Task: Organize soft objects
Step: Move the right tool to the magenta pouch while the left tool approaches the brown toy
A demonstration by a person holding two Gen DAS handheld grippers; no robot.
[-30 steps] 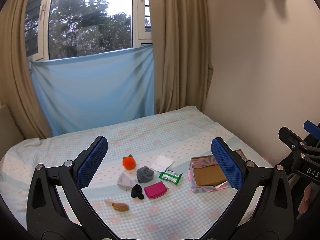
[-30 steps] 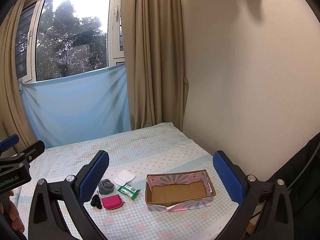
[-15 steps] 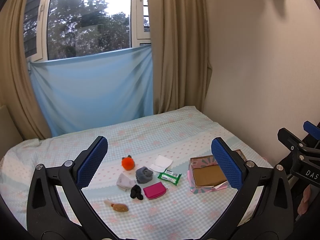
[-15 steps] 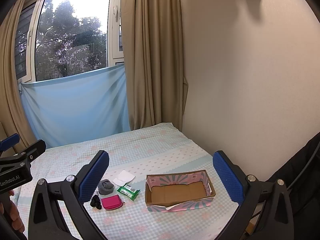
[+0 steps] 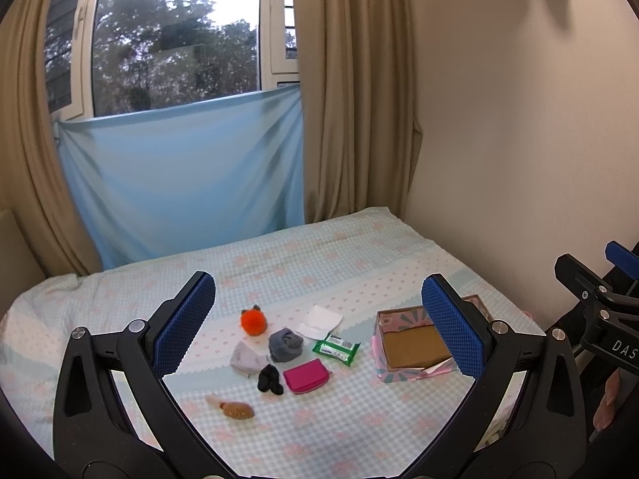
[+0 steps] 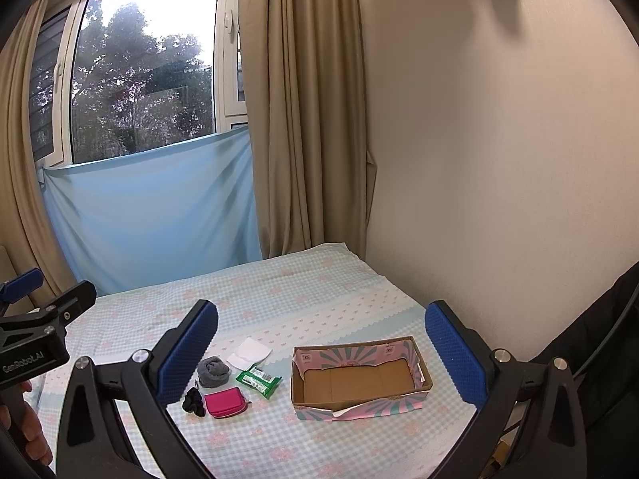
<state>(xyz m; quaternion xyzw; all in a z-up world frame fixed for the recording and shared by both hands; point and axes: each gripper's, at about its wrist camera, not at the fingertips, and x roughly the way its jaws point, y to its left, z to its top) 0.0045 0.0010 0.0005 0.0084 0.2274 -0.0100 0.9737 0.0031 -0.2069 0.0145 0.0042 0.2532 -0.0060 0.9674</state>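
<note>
Both the left gripper (image 5: 319,329) and right gripper (image 6: 321,353) hang well above the bed (image 5: 359,263), jaws spread wide, holding nothing. Soft bits like the rolled grey sock (image 5: 284,343) and orange plush (image 5: 253,321) sit clustered beside the empty cardboard box (image 6: 361,383), probably their destination.

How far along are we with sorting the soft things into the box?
Nothing looks done: the cardboard box shows only its bare bottom. Nothing is in hand: the left gripper and right gripper are both open above the bed. Left to do: the orange plush, grey sock, black sock and brown toy all lie on the bedsheet.
</note>
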